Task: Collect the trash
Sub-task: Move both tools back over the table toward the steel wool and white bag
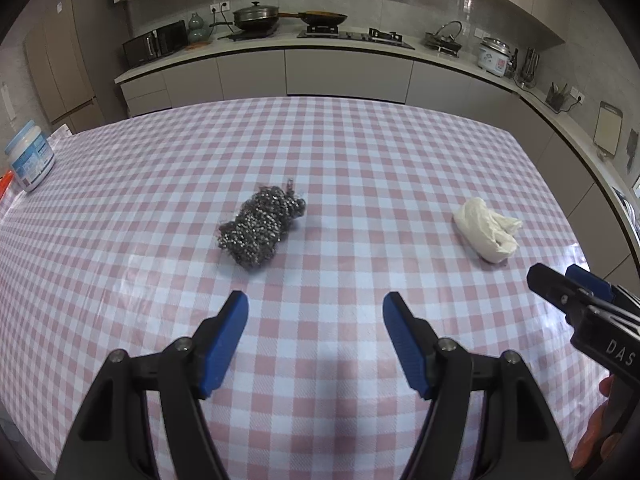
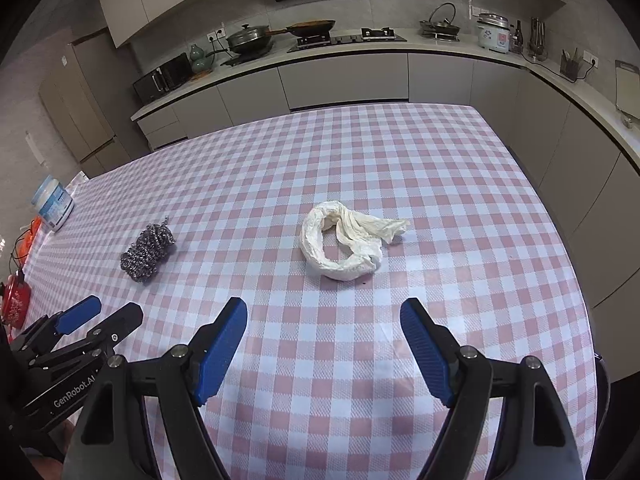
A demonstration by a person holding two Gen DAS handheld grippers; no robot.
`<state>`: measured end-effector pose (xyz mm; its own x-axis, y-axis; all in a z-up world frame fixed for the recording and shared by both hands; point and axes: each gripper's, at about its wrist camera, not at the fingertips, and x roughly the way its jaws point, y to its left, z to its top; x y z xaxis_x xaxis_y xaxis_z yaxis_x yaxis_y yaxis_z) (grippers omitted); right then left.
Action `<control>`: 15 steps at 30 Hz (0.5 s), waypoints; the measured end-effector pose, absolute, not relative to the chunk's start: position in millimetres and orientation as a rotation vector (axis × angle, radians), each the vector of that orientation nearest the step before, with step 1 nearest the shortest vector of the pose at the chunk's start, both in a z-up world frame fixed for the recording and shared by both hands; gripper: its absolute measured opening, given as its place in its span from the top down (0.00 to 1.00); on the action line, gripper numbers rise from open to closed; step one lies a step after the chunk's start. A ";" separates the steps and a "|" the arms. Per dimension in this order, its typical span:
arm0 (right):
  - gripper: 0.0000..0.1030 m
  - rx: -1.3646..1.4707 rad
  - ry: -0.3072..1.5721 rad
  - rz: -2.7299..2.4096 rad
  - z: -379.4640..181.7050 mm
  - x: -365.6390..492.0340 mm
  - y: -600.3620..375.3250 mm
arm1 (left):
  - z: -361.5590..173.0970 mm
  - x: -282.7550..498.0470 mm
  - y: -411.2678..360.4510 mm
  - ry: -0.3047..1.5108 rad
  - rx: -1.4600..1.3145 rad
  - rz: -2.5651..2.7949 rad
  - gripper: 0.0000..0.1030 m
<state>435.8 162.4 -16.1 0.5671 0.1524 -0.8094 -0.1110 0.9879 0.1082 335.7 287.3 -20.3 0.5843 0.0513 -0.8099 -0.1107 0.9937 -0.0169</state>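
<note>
A grey steel-wool scrubber (image 1: 262, 232) lies on the pink-and-white checked tablecloth (image 1: 340, 152), just ahead and slightly left of my left gripper (image 1: 316, 304), which stands open and empty above the cloth. To the scrubber's right rests a crumpled white paper towel (image 1: 486, 230). In the right wrist view that paper towel (image 2: 348, 246) sits straight ahead of my right gripper (image 2: 324, 310), whose blue pads are wide apart with nothing between them. The scrubber (image 2: 147, 256) shows at left there. Each gripper appears in the other's view: right (image 1: 560, 276), left (image 2: 110, 312).
A white jar with a blue label (image 1: 29, 158) stands at the table's left edge, with a red object (image 2: 15, 300) nearby. Behind the table runs a kitchen counter (image 1: 280, 46) with pans, a microwave and a rice cooker (image 1: 494, 56). The table's right edge (image 2: 560, 216) drops off.
</note>
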 end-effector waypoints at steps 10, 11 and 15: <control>0.22 0.049 0.977 0.129 -28.9 463.2 166.0 | -29.3 359.2 307.4 0.956 -0.063 0.110 0.31; 0.22 0.049 0.981 0.127 -30.7 466.4 166.2 | -30.8 361.6 309.0 0.960 -0.065 0.111 0.31; 0.22 0.051 0.994 0.120 -37.8 478.0 168.1 | -34.7 370.2 313.6 0.965 -0.063 0.118 0.31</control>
<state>478.0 168.1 -37.8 0.5397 0.1240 -0.8327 -0.0778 0.9922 0.0973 370.2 313.6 -34.7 0.5636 0.0724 -0.8228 -0.1286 0.9917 -0.0009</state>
